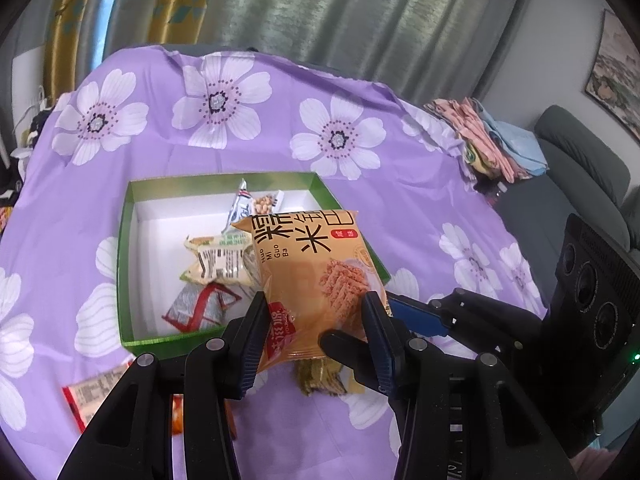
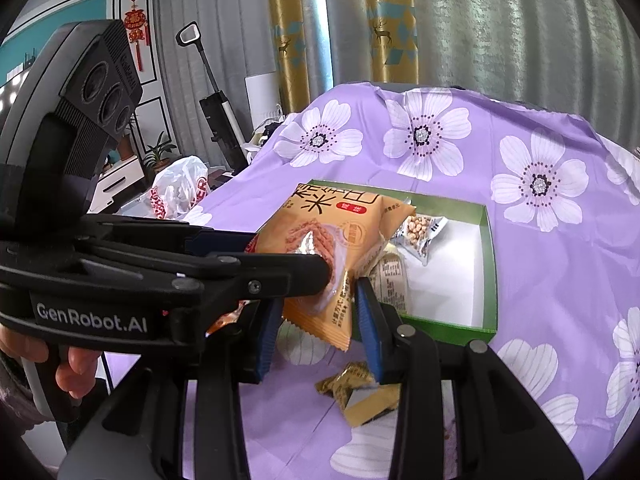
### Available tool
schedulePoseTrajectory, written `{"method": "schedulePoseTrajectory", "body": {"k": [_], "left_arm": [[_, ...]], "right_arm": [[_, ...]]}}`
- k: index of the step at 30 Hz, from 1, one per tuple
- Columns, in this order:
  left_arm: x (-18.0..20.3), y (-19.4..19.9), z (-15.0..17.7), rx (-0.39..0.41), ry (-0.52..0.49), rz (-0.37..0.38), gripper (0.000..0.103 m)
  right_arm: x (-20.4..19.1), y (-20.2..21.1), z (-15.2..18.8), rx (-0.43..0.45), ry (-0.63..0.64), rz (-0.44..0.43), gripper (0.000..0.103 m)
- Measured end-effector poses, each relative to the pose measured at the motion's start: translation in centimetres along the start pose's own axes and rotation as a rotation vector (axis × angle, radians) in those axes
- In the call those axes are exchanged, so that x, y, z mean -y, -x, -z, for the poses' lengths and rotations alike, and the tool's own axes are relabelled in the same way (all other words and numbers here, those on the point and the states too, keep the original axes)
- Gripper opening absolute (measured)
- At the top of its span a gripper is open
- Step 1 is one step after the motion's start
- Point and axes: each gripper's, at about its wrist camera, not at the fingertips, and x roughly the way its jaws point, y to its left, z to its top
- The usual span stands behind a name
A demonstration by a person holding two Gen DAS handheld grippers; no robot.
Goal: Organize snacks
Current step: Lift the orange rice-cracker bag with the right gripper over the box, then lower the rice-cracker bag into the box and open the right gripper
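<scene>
Packet: and here it is, the puffy orange rice-cracker snack packet [image 1: 316, 276], held up in the air at the centre of the left wrist view, over the near right corner of the box.
Left gripper: the left gripper [image 1: 316, 332] is clamped on the packet's lower part, one black finger pad on each side of it.
Right gripper: the right gripper [image 2: 318, 330] has the packet's lower corner between its blue-padded fingers; the right pad [image 2: 370, 334] sits just beside the wrapper, and whether the pads truly press on it is hard to tell from here.
Box: a shallow green cardboard box with a white inside [image 1: 124, 264] lies open on the cloth, just beyond the packet.
In the box: a pale green and beige packet [image 1: 214, 258], a red and silver packet [image 1: 200, 308], and a small clear bag of peanuts [image 2: 420, 232] towards the far wall.
Loose snacks: gold foil-wrapped sweets [image 2: 360, 392] on the cloth at the bottom centre of the right wrist view; a red-edged packet [image 1: 94, 394] at the lower left of the left wrist view.
Surface: a purple cloth printed with big white flowers [image 1: 180, 148].
Person: a hand [image 2: 60, 356] grips the left gripper's handle at lower left.
</scene>
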Motion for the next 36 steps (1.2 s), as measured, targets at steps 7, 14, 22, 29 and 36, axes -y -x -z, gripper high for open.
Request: {"method": "schedulePoseTrajectory", "body": {"k": [7,14,22,29,36], "left_arm": [[-0.8,-0.9,-2.9,0.021,-0.001,0.008,0.047],[-1.5,-2.7,-5.6,0.018,-0.001,0.017,0.047],[-3.6,-6.8,-5.2,-0.06,0.049,0.007,0.047],[-5.9,-10.0,-3.8,-0.145,0.119,0.002,0.047],[-6.7,-10.8,-3.0,-0.173,0.146,-0.014,0.047]], "right_arm": [[0.9,-1.2,-2.2,0.019,0.026,0.015,0.037],[3.1,-2.8,-4.8,0.033,0.031,0.024,0.037],[4.9,-6.6,-4.4,-0.045,-0.007,0.011,0.037],[5.8,-10.3,-2.8,-0.149,-0.066,-0.006,0.039],[5.8,-11.8,-2.2,-0.198,-0.077,-0.016,0.04]]}}
